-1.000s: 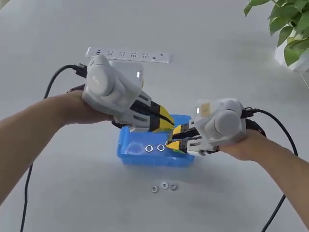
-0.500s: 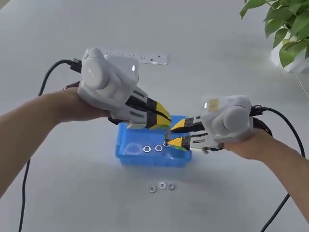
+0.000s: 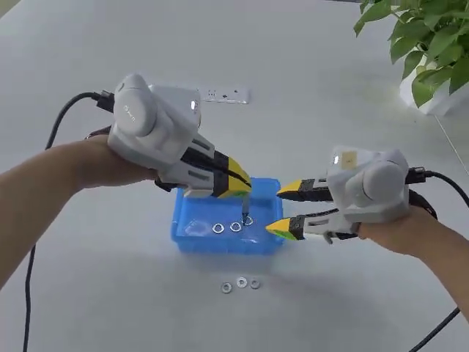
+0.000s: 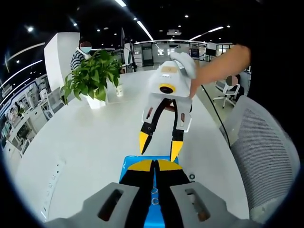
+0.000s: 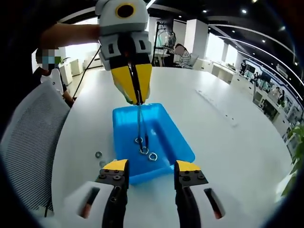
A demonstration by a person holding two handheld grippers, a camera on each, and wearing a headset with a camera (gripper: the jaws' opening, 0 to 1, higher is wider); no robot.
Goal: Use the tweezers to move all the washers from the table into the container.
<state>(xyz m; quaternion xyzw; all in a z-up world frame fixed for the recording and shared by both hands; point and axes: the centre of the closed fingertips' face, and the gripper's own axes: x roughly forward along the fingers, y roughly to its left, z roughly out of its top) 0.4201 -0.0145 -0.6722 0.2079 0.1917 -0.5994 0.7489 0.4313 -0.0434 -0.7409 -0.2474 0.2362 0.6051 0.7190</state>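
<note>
- Tweezers [image 3: 245, 207]: long axis near upright, tips down inside the blue container [image 3: 220, 243], at the right end of a row of three washers [image 3: 235, 226].
- Left gripper [image 3: 238, 183]: jaws pinched on the tweezers' upper end.
- Right gripper [image 3: 278, 209]: jaws spread, holding nothing. It has drawn back from the tweezers to the container's right end, and its jaws are wider than before.
- Three loose washers [image 3: 241, 283]: on the tabletop [image 3: 110, 293], just nearside of the container.

A potted plant [image 3: 429, 44] stands at the far right corner of the white bench [image 3: 308, 59]; a mesh chair [image 4: 266, 152] sits alongside, under strip lights [image 4: 142, 27].
</note>
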